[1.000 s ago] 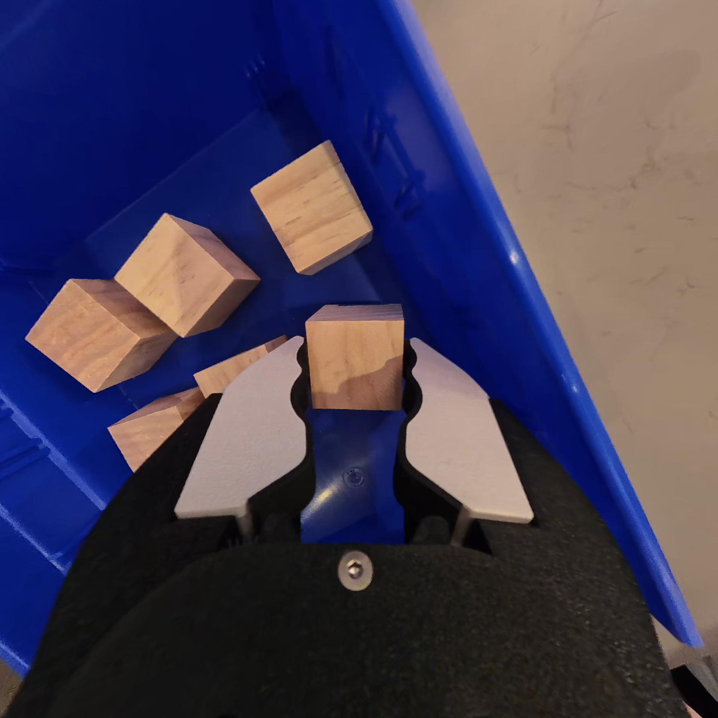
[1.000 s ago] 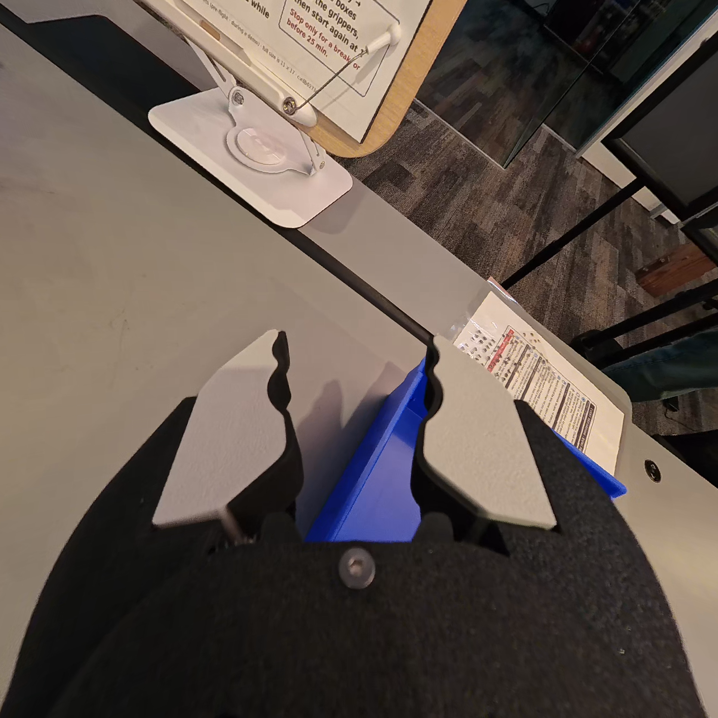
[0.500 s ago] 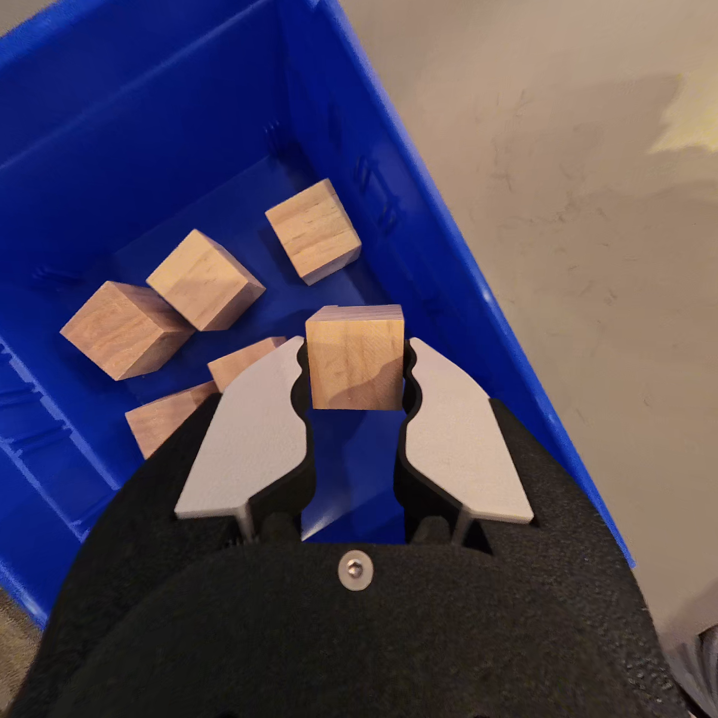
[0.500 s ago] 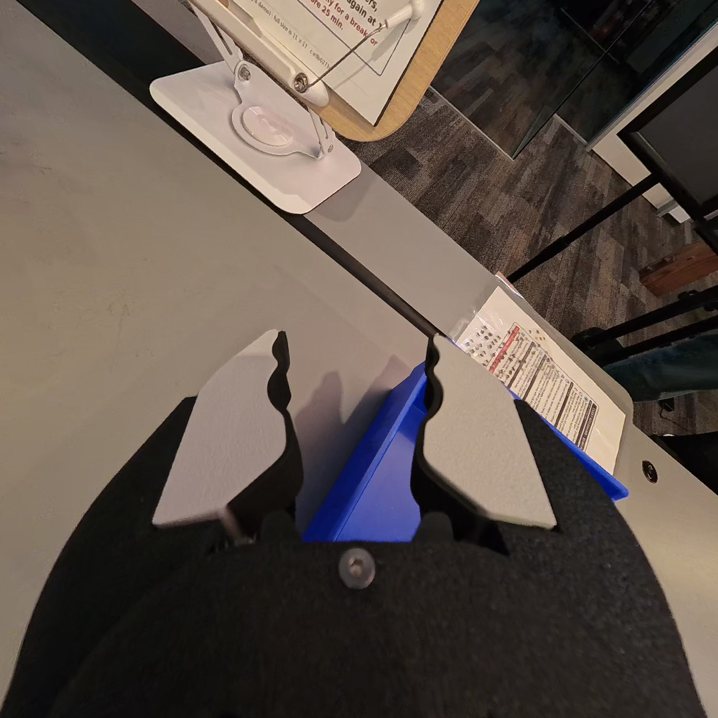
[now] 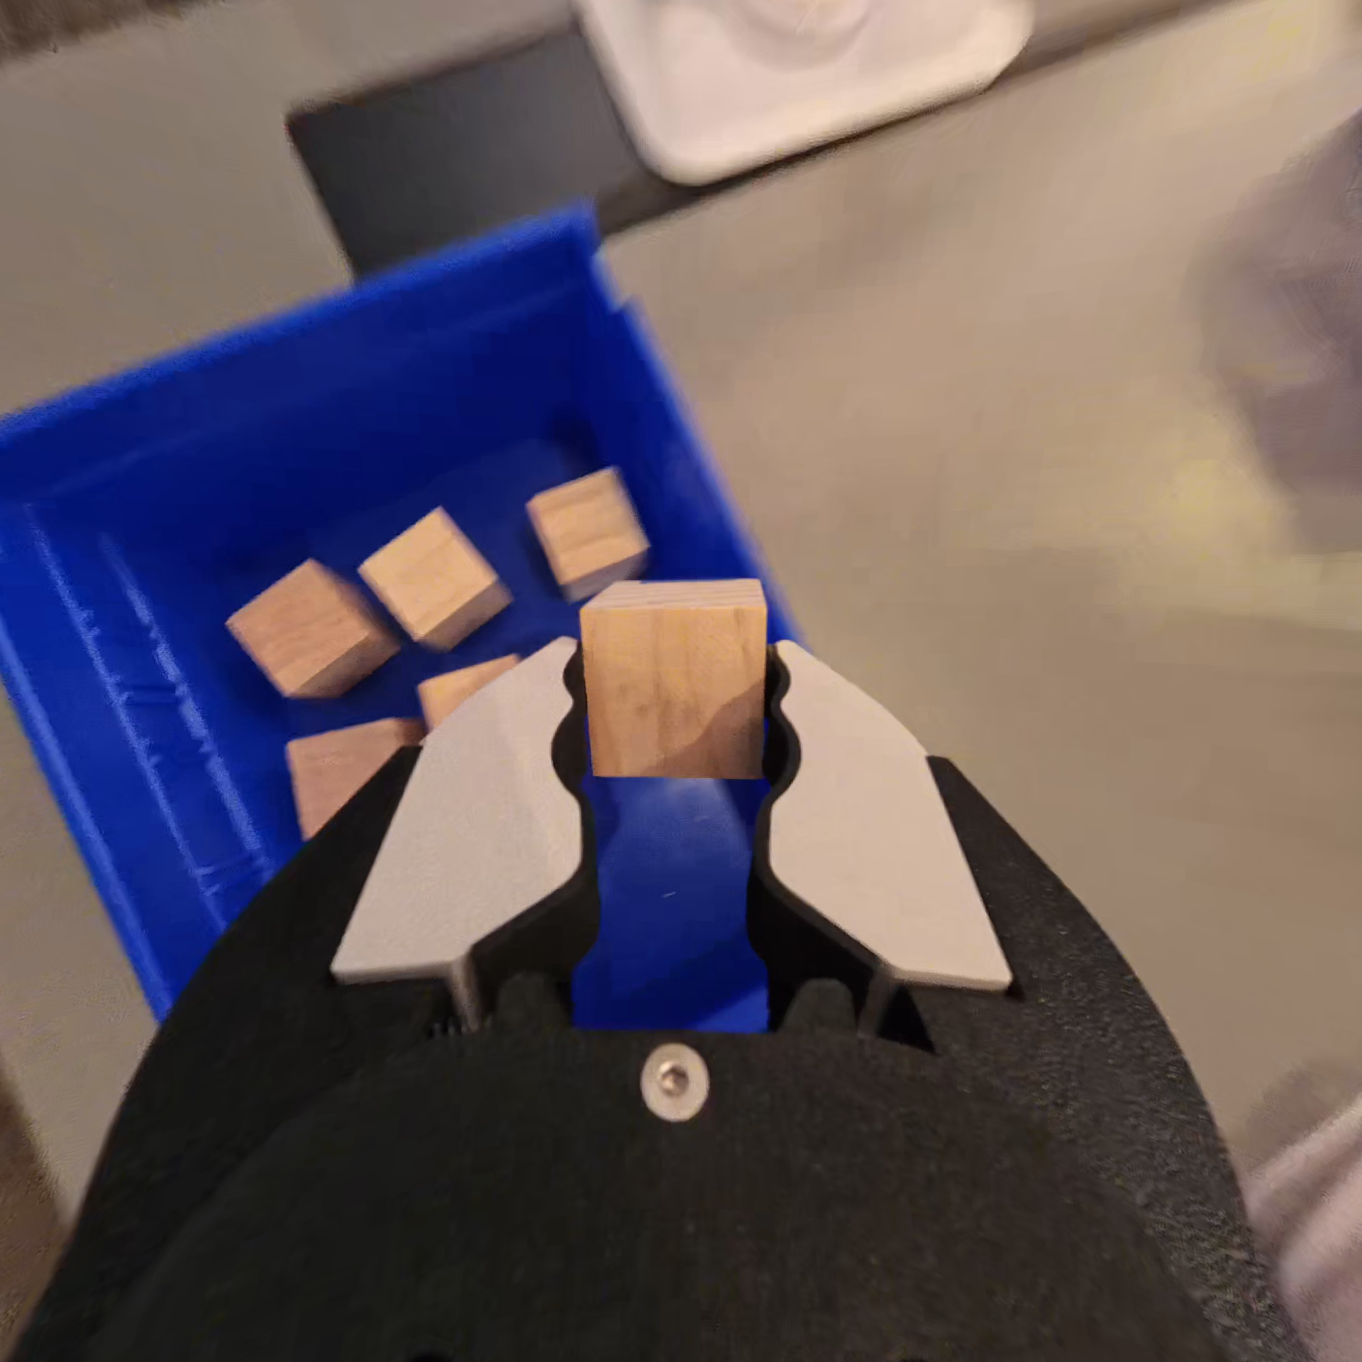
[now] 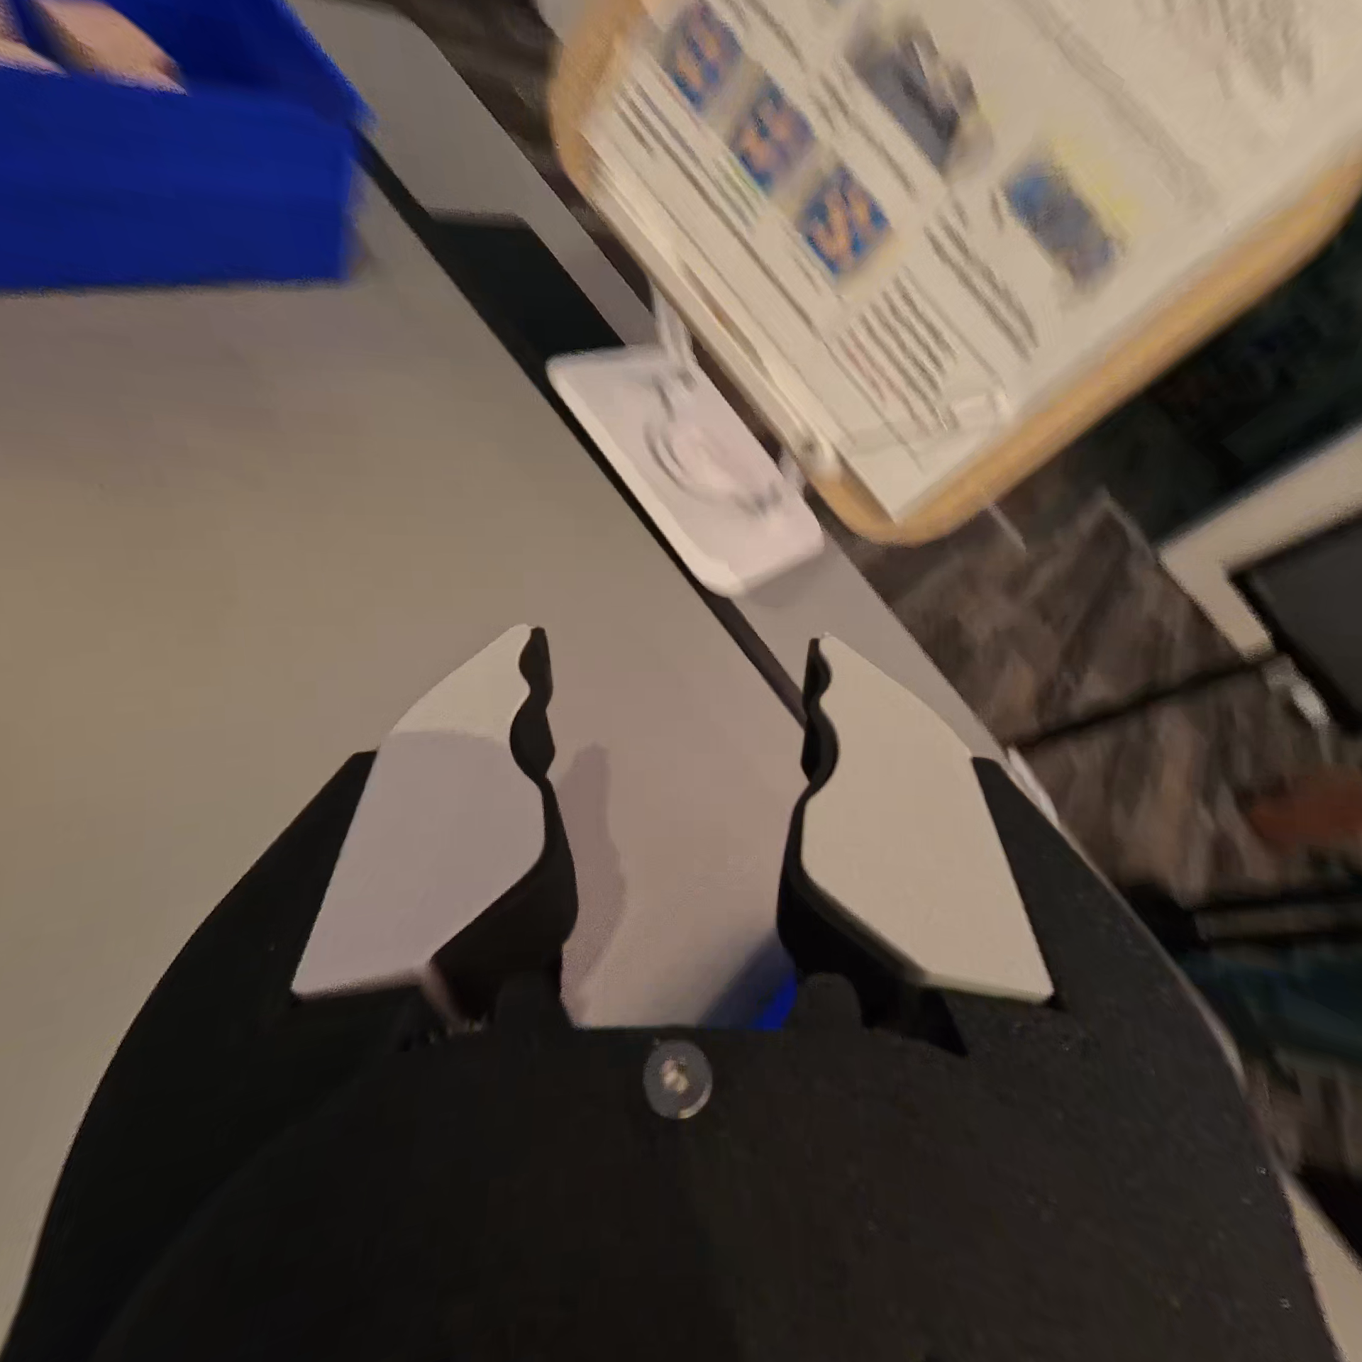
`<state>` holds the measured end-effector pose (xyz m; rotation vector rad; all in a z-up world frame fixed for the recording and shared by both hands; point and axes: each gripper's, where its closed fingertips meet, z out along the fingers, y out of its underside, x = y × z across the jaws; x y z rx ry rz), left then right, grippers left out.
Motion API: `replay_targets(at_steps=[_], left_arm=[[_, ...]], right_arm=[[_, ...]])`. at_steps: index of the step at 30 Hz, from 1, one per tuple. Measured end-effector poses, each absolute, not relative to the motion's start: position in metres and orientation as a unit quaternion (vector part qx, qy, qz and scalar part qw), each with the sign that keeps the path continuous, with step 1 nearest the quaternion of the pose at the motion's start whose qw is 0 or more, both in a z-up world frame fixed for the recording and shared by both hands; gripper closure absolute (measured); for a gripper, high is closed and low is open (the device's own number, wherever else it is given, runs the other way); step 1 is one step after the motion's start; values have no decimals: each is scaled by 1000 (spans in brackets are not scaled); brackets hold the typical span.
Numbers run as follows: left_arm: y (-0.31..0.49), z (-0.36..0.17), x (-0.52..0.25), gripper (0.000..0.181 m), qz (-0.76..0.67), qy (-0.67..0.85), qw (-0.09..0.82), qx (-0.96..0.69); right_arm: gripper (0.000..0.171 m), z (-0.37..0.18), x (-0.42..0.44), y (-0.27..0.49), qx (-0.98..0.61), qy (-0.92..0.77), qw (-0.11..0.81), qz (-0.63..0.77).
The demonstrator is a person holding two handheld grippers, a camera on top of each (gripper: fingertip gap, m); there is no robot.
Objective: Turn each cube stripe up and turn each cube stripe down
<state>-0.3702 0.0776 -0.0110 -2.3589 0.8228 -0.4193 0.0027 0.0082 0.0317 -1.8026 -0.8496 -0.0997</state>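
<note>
In the left wrist view my left gripper is shut on a plain wooden cube and holds it well above the right wall of a blue bin. No stripe shows on the cube's visible faces. Several more wooden cubes lie loose on the bin floor, two partly hidden behind my left finger. In the right wrist view my right gripper is open and empty above the grey table. A corner of the blue bin shows at the upper left of that view.
A white stand base sits at the table's far edge, also in the right wrist view, holding a wood-backed instruction board. A blurred grey shape is at the right. Dark floor lies beyond the edge.
My left gripper has lifted the cube up and out of the bin, which now looks smaller and farther. My right gripper has swung to the left, bringing the stand and board into view.
</note>
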Motion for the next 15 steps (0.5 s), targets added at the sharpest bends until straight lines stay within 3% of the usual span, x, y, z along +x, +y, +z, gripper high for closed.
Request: replay_targets(at_steps=[3, 6, 10, 15], left_arm=[[31, 51, -318, 136, -306, 365, 354, -805], [-23, 85, -256, 136, -466, 423, 320, -708], [-66, 86, -199, 136, -573, 459, 221, -642], [-72, 92, -172, 136, -645, 418, 191, -611]], right_arm=[[107, 50, -83, -25, -658, -458, 596, 32], [111, 56, -140, -55, -586, -508, 628, 56], [110, 71, -165, -71, -528, -506, 681, 34], [107, 77, -166, -74, -515, -486, 705, 44]])
